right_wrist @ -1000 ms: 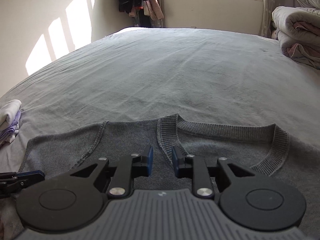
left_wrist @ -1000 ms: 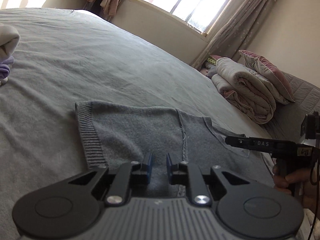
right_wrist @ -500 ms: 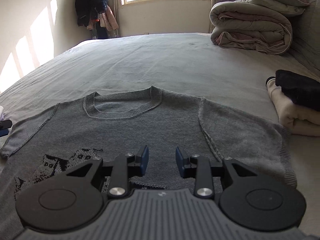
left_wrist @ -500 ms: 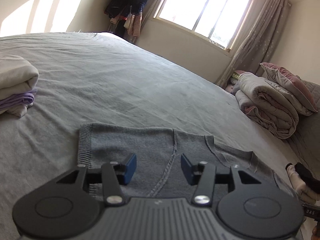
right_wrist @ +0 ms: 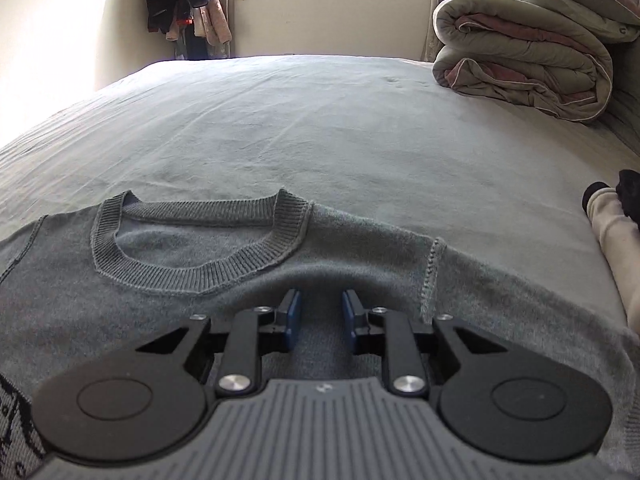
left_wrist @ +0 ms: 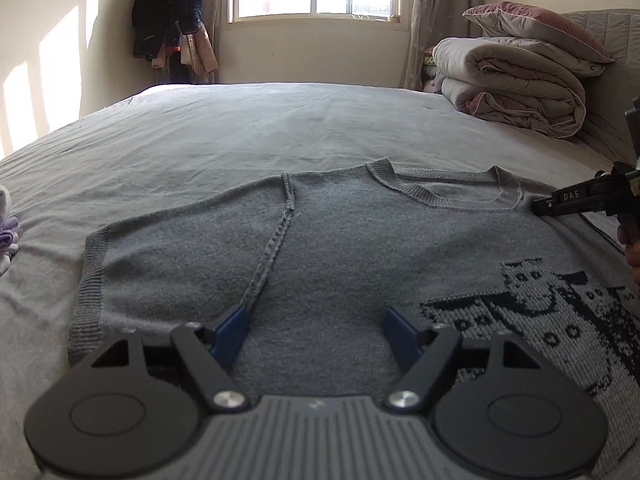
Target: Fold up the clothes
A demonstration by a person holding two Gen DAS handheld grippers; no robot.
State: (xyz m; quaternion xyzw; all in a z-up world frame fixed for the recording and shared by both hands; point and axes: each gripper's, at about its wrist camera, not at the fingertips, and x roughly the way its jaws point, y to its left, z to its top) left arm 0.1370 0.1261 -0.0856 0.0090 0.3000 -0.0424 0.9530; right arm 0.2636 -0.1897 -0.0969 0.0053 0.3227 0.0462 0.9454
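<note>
A grey knit sweater (left_wrist: pixel 328 240) lies flat, front up, on the grey bed (left_wrist: pixel 280 128), with a dark animal pattern (left_wrist: pixel 560 308) on its chest. My left gripper (left_wrist: pixel 315 320) hovers low over the body beside the left sleeve seam; its jaws are opening wide and hold nothing. My right gripper (right_wrist: pixel 321 304) is down on the right shoulder, just right of the ribbed collar (right_wrist: pixel 200 276). Its jaws are closing to a narrow gap, with sweater cloth lying between the tips and humped just beyond them. The right gripper (left_wrist: pixel 540 205) also shows in the left wrist view, with a hand behind it.
A rolled duvet (left_wrist: pixel 516 88) and a pillow (left_wrist: pixel 536 24) are stacked at the bed's far right. Folded clothes lie at the left edge (left_wrist: pixel 6 220), and a cream and black folded pile (right_wrist: pixel 612 220) lies at the right. Coats (left_wrist: pixel 168 12) hang in the corner by the window.
My left gripper's jaws have spread from nearly shut to wide, and it has rolled level and shifted along the sweater. My right gripper has moved forward and down onto the shoulder by the collar.
</note>
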